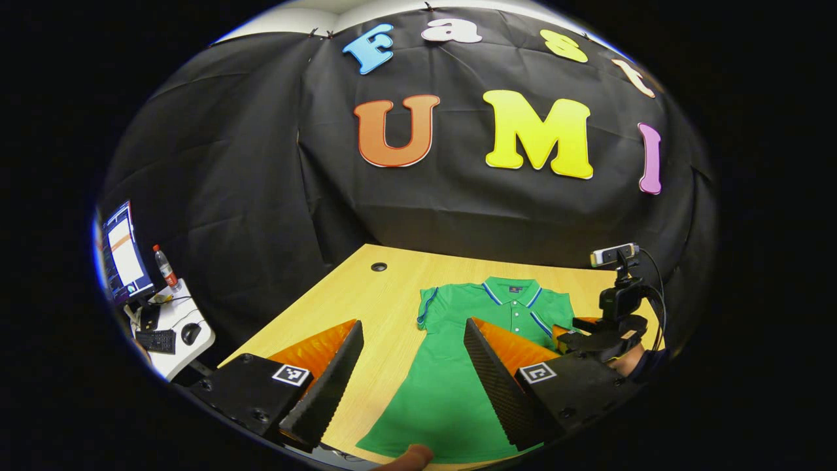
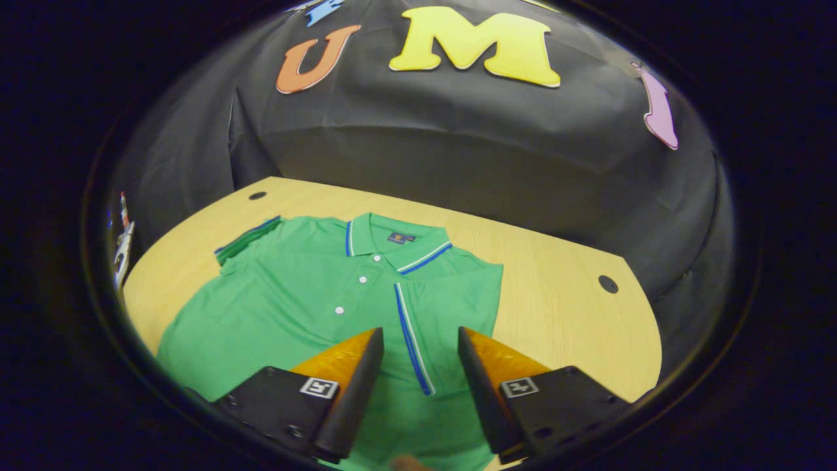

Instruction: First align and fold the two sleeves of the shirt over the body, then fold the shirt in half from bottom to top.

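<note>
Two tongs [image 1: 405, 386] [image 2: 415, 386], one shirt [image 2: 314, 294]

One green polo shirt [image 2: 314, 307] lies on the one wooden table [image 2: 562, 307]. The shirt has one collar [image 2: 399, 245] and three white buttons down its placket, and two sleeves: one [image 2: 245, 241] spread out left of the collar, one [image 2: 451, 307] folded over the body right of it. The table has two round cable holes. Two grippers are over the shirt: the left gripper [image 1: 409, 376] and the right gripper [image 2: 415, 373]. Left of the table stand one bottle [image 1: 165, 267], one monitor [image 1: 123, 252], one keyboard [image 1: 155, 340] and one mouse [image 1: 190, 333].
</note>
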Demonstrator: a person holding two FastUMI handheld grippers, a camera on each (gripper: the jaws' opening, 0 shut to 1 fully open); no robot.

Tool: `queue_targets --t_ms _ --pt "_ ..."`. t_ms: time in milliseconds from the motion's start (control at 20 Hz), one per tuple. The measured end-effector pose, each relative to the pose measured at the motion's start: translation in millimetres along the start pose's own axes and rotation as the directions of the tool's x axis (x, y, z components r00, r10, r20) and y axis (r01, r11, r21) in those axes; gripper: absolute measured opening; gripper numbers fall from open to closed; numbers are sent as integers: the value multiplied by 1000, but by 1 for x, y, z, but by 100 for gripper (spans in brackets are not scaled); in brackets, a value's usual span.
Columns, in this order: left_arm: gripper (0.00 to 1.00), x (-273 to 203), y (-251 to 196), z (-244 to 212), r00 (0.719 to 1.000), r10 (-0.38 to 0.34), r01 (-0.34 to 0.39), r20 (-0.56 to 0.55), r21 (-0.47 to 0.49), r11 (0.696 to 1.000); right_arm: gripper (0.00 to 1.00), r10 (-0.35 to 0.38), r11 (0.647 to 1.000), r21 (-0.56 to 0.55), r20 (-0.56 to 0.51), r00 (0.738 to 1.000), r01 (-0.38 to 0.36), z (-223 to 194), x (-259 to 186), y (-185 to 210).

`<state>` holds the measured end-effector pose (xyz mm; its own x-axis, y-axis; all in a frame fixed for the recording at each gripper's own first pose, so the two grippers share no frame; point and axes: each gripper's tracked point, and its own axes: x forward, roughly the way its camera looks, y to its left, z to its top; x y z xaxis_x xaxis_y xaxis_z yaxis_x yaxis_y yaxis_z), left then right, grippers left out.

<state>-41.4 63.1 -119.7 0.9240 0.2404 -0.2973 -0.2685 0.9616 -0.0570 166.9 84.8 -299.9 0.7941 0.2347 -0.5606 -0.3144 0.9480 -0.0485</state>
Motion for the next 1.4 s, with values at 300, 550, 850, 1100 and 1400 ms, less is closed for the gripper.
queue_targets --t_ms 300,550,850,1100,1400 --pt "100 51 12 -5 998 -59 60 -28 23 998 95 -46 994 105 80 996 37 37 -81 -20" --pt "100 113 10 -18 991 -107 110 -79 42 993 96 -128 980 175 164 978 99 69 -161 -51" --pt "100 201 6 -58 973 -118 132 -200 60 989 96 -255 945 262 220 942 194 95 -251 -65" --pt "100 262 -5 -99 941 -129 170 -312 107 980 94 -284 955 182 327 902 234 132 -317 -41" --pt "100 308 -14 -129 889 -127 199 -440 120 973 94 -262 965 93 435 861 246 174 -359 -9"
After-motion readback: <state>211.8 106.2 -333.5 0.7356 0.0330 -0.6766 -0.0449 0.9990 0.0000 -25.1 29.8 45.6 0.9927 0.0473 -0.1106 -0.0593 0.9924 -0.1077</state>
